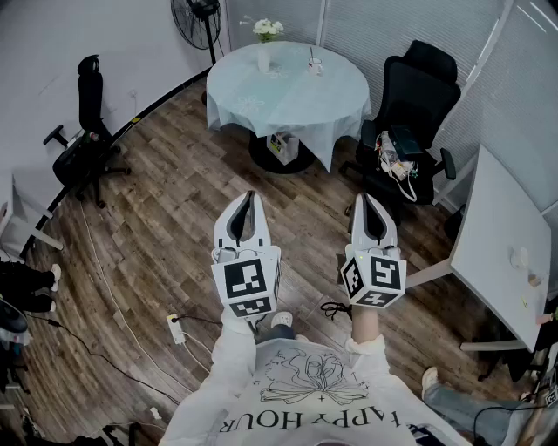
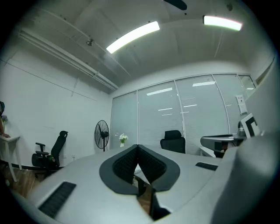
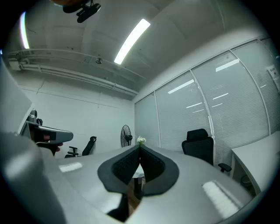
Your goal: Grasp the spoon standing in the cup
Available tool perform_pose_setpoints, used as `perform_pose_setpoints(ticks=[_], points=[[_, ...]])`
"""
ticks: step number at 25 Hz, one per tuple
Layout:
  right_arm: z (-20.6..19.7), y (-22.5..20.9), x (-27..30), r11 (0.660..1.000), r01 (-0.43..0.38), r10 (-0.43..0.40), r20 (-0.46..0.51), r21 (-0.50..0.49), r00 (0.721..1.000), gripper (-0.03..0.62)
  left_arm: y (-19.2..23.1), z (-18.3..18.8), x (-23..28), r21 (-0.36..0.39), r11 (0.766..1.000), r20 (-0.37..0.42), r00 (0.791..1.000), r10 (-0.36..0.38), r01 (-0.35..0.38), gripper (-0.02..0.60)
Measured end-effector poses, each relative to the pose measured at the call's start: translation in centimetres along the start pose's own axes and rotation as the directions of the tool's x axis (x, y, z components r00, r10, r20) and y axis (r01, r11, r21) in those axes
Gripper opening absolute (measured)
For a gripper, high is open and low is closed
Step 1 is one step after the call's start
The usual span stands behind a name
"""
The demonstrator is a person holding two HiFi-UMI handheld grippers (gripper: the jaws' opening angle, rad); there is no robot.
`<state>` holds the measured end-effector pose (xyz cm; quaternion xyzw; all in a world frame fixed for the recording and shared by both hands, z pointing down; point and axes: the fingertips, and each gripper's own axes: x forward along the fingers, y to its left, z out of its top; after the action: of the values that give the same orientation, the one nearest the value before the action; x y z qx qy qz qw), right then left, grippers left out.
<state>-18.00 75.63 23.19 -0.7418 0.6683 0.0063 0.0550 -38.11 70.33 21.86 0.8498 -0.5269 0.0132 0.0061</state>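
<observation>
— Starting near: what have the grippers got?

— Nothing. The left gripper (image 1: 249,200) and the right gripper (image 1: 364,199) are held level, side by side. Each has its jaws closed tip to tip with nothing between them.

— And the spoon?

— Well apart from both, straight ahead across the wood floor (image 1: 174,226). The cup (image 1: 316,65) stands on the round table (image 1: 288,109), near its far right edge. The spoon (image 1: 313,56) shows only as a thin line rising from the cup, so its long axis looks about upright.

— Which hand, then?

— The right, I'd judge. The cup is on that gripper's side of the table, and the vase (image 1: 264,59) is on the table's far left. The person would need to walk up, open the jaws, then close on the handle from the side, above the cup's rim.

— The table and the room?

— A pale cloth covers the table, which is otherwise nearly bare. A black chair (image 1: 417,96) stands just right of the table. A fan (image 1: 196,17) is behind its left, and a white desk (image 1: 497,235) is well to its right.
</observation>
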Motion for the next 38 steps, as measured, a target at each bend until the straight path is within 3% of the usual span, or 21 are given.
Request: perform_pose_setpoints(ticks=[15, 38], points=[[-0.6, 0.2, 0.3, 1.0, -0.008, 0.007, 0.007, 0.025, 1.0, 0.011, 0.7, -1.0, 0.3, -0.003, 1.0, -0.014, 1.0, 0.01, -0.01, 0.006], [-3.8, 1.2, 7.2, 1.0, 0.018, -0.018, -0.044, 0.011, 0.999, 0.032, 2.8, -3.9, 7.7, -0.024, 0.998, -0.073, 0.995, -0.063, 0.062, 0.006]])
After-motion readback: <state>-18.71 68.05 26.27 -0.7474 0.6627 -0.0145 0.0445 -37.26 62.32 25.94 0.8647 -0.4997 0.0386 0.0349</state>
